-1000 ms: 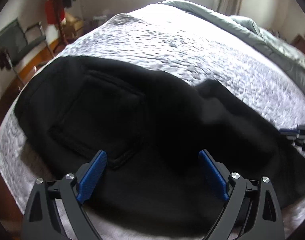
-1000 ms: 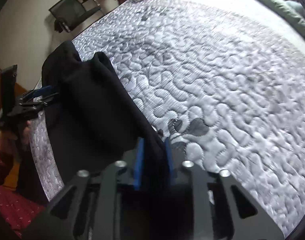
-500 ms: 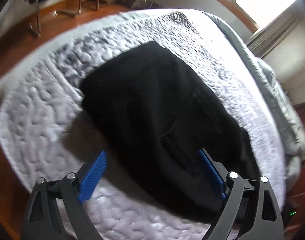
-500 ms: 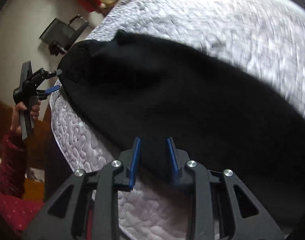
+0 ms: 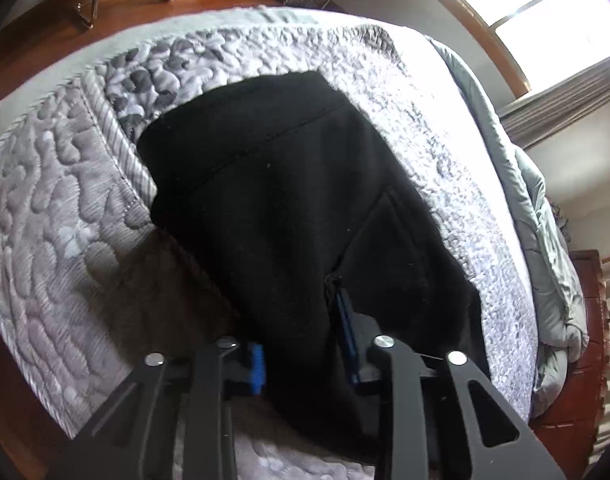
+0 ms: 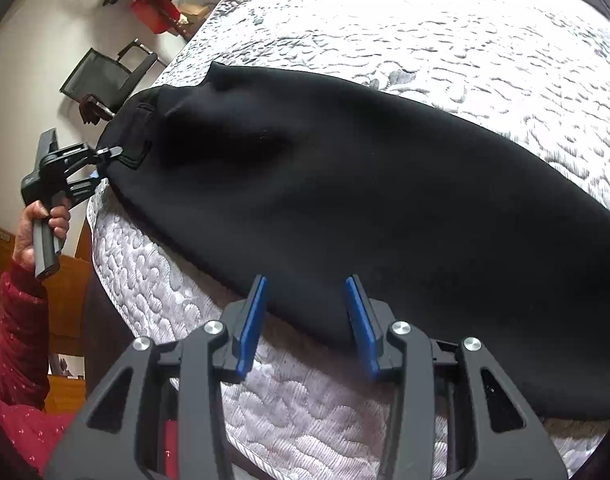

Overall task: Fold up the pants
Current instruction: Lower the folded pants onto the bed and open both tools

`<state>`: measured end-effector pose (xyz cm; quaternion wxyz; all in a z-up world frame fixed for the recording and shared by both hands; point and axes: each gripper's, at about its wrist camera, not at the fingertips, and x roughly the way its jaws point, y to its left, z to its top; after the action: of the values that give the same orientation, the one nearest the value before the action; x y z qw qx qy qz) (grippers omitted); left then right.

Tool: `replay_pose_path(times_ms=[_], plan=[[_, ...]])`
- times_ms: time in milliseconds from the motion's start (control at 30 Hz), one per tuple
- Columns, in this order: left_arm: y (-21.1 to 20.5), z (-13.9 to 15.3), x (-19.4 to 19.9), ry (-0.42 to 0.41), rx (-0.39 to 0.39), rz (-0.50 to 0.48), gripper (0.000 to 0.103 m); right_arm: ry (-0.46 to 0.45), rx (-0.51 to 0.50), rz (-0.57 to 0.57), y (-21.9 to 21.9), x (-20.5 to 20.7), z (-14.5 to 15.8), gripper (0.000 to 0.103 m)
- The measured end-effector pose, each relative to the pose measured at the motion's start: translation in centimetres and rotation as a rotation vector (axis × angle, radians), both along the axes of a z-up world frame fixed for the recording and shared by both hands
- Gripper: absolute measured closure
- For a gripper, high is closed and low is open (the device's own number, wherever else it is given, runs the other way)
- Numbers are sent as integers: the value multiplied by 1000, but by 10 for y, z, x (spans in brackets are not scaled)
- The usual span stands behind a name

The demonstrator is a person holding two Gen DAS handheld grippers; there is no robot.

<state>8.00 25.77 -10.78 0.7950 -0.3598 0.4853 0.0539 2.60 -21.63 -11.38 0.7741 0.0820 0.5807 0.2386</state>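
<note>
Black pants (image 5: 289, 200) lie on a grey quilted bed (image 5: 57, 216), with a seam and a pocket edge showing. My left gripper (image 5: 303, 344) is shut on the near edge of the pants, cloth bunched between its blue pads. In the right wrist view the pants (image 6: 345, 184) stretch across the bed, and the left gripper (image 6: 105, 156) bites their far-left edge by the pocket. My right gripper (image 6: 305, 312) is open, its blue pads either side of the pants' near edge, gripping nothing.
The bed's corner and edge (image 5: 85, 92) drop to a wooden floor (image 5: 45, 20). A grey duvet (image 5: 545, 208) lies along the bed's far side. A black chair (image 6: 105, 76) stands by the wall. The person's red sleeve (image 6: 17, 340) is at lower left.
My left gripper has closed on the pants' edge after being open. My right gripper has let go of the cloth and opened. The pants now lie spread flatter.
</note>
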Motion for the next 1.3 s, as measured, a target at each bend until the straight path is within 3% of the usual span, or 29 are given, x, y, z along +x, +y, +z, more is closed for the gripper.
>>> replay_pose_path(times_ms=[133,300,467,567,700,833,967,1033,1100,1300], plan=[[-1,8,-22,-31,11,27,77,4,-5,-16,-5,-1,-1,62],[8,-29,-14,-11,39,-17,67,61,-1,-68,-19,8,-17,61],[6,1,-23,9,60,-33,54,51,18,-100,-27,3,-13,61],[2,17,-35,6,-10,-54,52,44,6,-98,-27,-1,-12,59],[-9,13,-40,18,-108,-97,52,31,-7,-84,-21,-4,-8,58],[-18,-7,-29,82,-123,-105,53,21,-5,-74,-16,-9,-3,58],[-18,-18,-18,93,-153,-76,54,10,-4,-82,-20,-14,2,58],[-17,-15,-16,84,-158,-60,59,6,-12,-89,-24,-16,4,58],[-15,-10,-24,62,-122,-45,85,4,-10,-97,-26,-18,5,57],[-15,12,-60,-40,-101,-4,96,3,-7,-119,-32,-22,5,55]])
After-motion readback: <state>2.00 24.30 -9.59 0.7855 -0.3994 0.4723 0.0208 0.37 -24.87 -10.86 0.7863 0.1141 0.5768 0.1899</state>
